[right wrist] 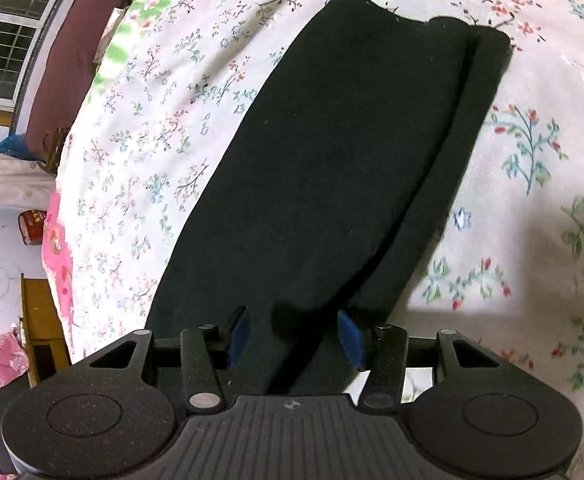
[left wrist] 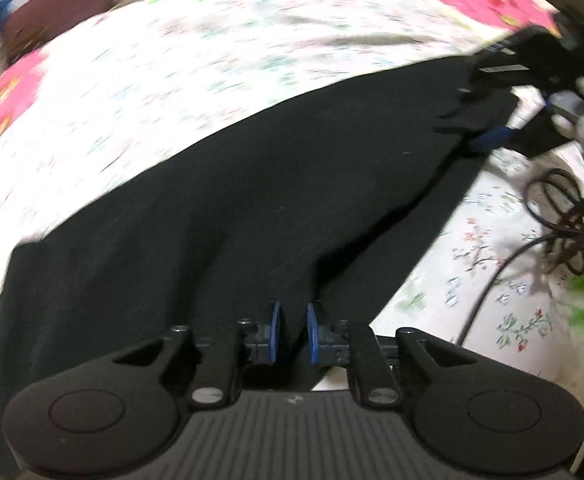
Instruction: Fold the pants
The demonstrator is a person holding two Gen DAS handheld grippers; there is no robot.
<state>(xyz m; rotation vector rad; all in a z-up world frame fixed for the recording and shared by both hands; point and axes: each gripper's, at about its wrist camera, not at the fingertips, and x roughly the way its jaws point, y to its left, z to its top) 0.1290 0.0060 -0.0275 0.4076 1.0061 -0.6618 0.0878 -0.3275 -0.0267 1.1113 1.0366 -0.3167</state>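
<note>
left gripper (left wrist: pixel 291 330) clenched on black pants (left wrist: pixel 228 200) fold; right gripper (right wrist: pixel 293 336) released, cloth between fingers. close before lifting, keep edges aligned.

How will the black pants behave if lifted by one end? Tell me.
The black pants lie flat and creased on the floral sheet, so they will probably droop limply. The stacked legs may slide apart. The matte knit looks unlikely to slip from the pads.

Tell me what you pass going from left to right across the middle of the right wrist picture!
Window with bars → flowered bedsheet → black pants → more flowered bedsheet.
</note>
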